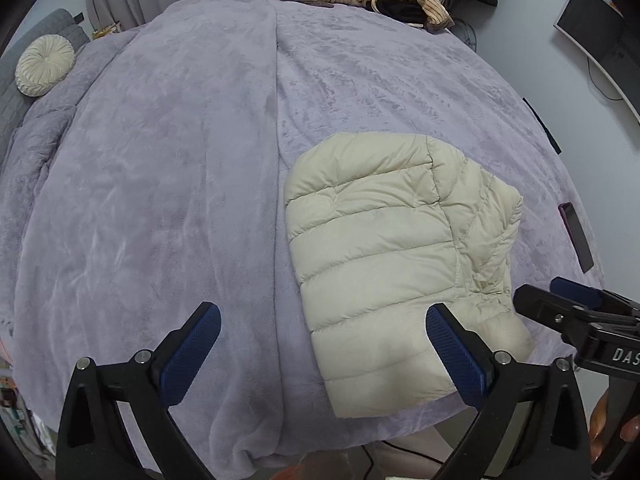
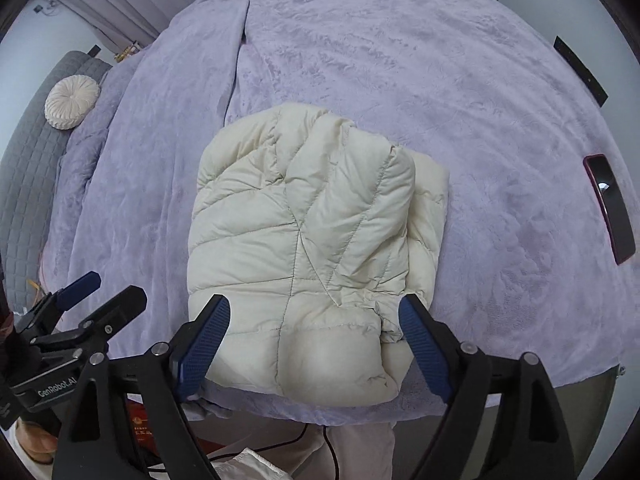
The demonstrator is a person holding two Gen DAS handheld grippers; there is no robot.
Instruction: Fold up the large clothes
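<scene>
Lying folded near the bed's (image 1: 160,160) front edge, the cream puffer jacket (image 2: 304,240) looks finished. Both the left gripper (image 1: 322,344) and right gripper (image 2: 314,336) hang above it, spread wide, holding nothing (lift straight away, avoiding snags). Its underside layers are hidden.

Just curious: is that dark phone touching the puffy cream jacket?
Apart. The right wrist view shows bare purple blanket between the phone and the jacket.

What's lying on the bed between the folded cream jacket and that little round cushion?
Only bare lilac blanket lies between the jacket and the round cushion, clearest in the right wrist view.
</scene>
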